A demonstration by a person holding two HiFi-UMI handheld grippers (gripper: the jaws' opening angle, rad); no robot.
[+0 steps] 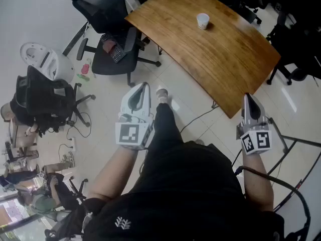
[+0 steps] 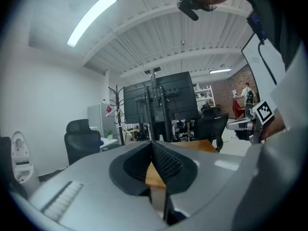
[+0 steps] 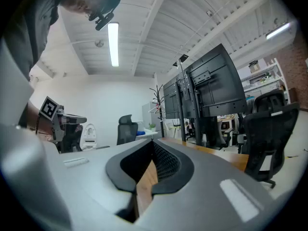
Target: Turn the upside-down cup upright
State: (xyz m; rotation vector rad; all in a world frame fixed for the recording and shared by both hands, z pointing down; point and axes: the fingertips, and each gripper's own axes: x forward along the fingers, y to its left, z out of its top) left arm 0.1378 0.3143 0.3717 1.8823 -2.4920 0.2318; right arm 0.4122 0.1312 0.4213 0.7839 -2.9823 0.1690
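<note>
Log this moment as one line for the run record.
stage: cup not yet reached | left claw: shut, empty | right claw: shut, empty | cup: on wooden table, untouched, well apart from both claws

We log: table (image 1: pixel 220 49) wood-grain w/ satin sheen; cup (image 1: pixel 202 20) prob. white paper, matt; floor tiles (image 1: pixel 190 84) glossy.

free: open tabletop (image 1: pixel 220 59) all round cup (image 1: pixel 202 20) | obstacle: black office chair (image 1: pixel 100 6) at its left corner
</note>
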